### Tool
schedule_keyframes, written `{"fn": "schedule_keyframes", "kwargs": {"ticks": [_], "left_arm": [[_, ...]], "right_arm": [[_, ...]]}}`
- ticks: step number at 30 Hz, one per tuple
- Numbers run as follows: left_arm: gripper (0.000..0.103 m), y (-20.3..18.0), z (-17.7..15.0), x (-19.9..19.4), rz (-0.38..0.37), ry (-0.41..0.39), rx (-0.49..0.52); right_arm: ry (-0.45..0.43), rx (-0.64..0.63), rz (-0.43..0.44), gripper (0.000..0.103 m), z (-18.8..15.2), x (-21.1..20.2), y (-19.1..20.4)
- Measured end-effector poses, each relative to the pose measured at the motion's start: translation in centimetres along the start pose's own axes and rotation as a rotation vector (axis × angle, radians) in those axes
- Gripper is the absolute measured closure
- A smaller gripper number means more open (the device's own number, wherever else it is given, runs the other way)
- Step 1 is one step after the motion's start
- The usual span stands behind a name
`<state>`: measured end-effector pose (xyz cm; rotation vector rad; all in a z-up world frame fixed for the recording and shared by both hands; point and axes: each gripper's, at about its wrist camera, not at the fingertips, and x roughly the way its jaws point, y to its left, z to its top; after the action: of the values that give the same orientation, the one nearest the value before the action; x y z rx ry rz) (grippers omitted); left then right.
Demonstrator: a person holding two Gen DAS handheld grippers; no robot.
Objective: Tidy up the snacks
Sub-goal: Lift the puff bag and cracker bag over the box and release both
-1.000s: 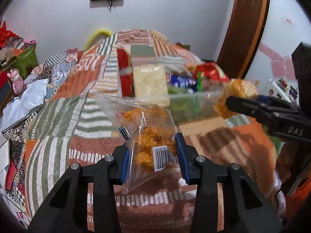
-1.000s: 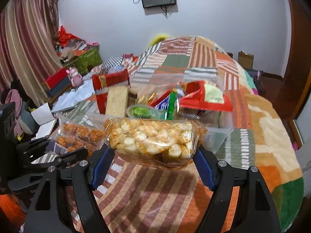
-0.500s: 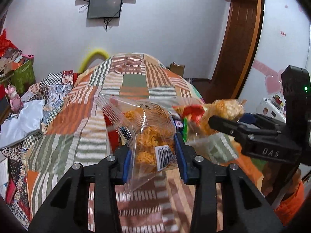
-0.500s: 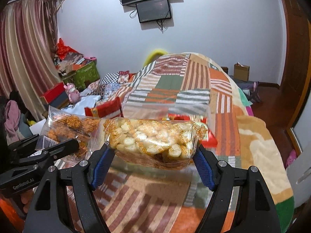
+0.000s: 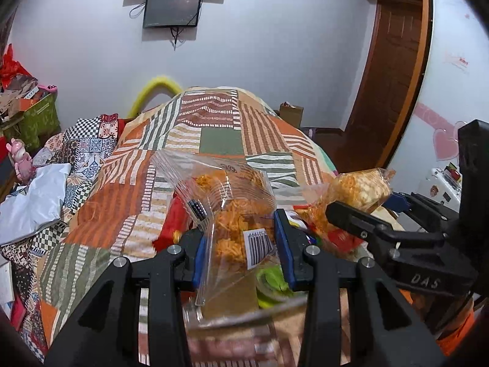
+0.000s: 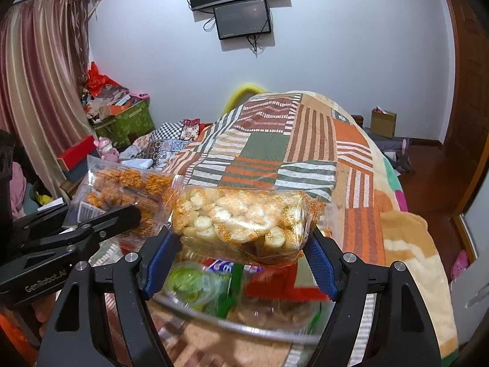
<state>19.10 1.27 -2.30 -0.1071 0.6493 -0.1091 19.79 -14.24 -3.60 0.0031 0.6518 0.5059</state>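
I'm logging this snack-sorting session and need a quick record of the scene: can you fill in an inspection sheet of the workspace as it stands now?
Surface: bed under a patchwork blanket, striped in orange, green and cream.
Job's things: clear bag of orange snacks and clear bag of pale puffs, both held above a clear bin that already holds packets and a green-lidded cup.
Clutter: white bag, pink toy and green box beside the bed.
Grippers: left gripper clamps the orange snacks; right gripper clamps the puffs.
Cables: wires hang under the wall screens.
Surroundings: curtain, wooden door, cardboard box.
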Motion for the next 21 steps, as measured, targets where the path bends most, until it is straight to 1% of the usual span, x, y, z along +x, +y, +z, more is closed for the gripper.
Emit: {"fn": "schedule_keyframes", "kwargs": {"ticks": [5, 7, 10, 17, 21], "left_arm": [[0.064, 0.3, 0.6, 1.9, 0.006, 0.016, -0.002], [0.064, 0.5, 0.6, 2.6, 0.023, 0.022, 0.004], [0.064, 0.7, 0.5, 3.8, 0.019, 0.050, -0.006], [0.064, 1.1, 0.1, 5.0, 0.033, 0.068, -0.013], [0.060, 1.1, -0.1, 5.1, 0.030, 0.083, -0.032]], "right_arm": [[0.026, -0.021, -0.004, 0.029, 0.4, 2.0, 0.1], [0.040, -0.031, -0.008, 0.029, 0.4, 2.8, 0.2], [0.056, -0.043, -0.016, 0.029, 0.3, 3.7, 0.2], [0.075, -0.070, -0.014, 0.029, 0.1, 4.6, 0.2], [0.089, -0.058, -0.006, 0.029, 0.0, 4.6, -0.1]]}}
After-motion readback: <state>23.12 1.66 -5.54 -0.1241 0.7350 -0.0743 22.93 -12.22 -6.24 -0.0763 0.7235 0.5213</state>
